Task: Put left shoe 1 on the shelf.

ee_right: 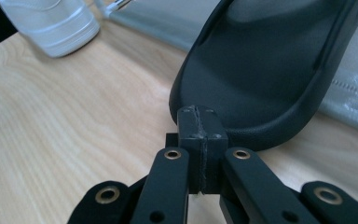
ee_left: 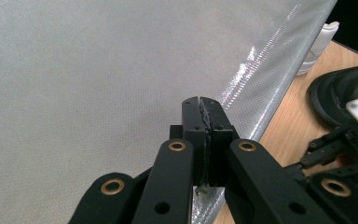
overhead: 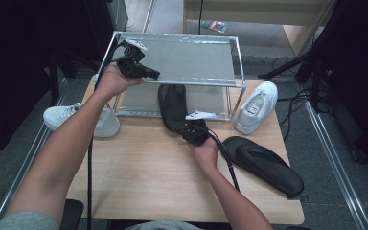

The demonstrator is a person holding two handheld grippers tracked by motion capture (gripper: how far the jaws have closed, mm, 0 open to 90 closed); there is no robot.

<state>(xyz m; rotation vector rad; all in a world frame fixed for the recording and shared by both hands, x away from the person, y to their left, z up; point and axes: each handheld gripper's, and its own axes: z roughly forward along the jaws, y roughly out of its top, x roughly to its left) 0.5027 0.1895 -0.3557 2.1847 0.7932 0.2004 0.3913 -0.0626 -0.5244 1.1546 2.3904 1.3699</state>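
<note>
A black flip-flop point(overhead: 172, 105) lies toe-first under the metal rack's top shelf point(overhead: 182, 60), with its heel on the wooden table. My right gripper point(overhead: 185, 128) is shut with nothing between its jaws. In the right gripper view its tips point(ee_right: 198, 112) sit right at the heel rim of the flip-flop point(ee_right: 270, 70); I cannot tell whether they touch. My left gripper point(overhead: 153, 74) hovers over the front left of the top shelf. It is shut and empty point(ee_left: 200, 103) above the grey mesh point(ee_left: 98, 70). A second black flip-flop point(overhead: 263, 163) lies on the table to the right.
One white sneaker point(overhead: 84, 120) stands left of the rack and another point(overhead: 256, 106) at its right. The rack's lower shelf point(overhead: 139, 100) sits near table level. The wooden table point(overhead: 143, 167) has bare room at the front. Cables trail from both grippers.
</note>
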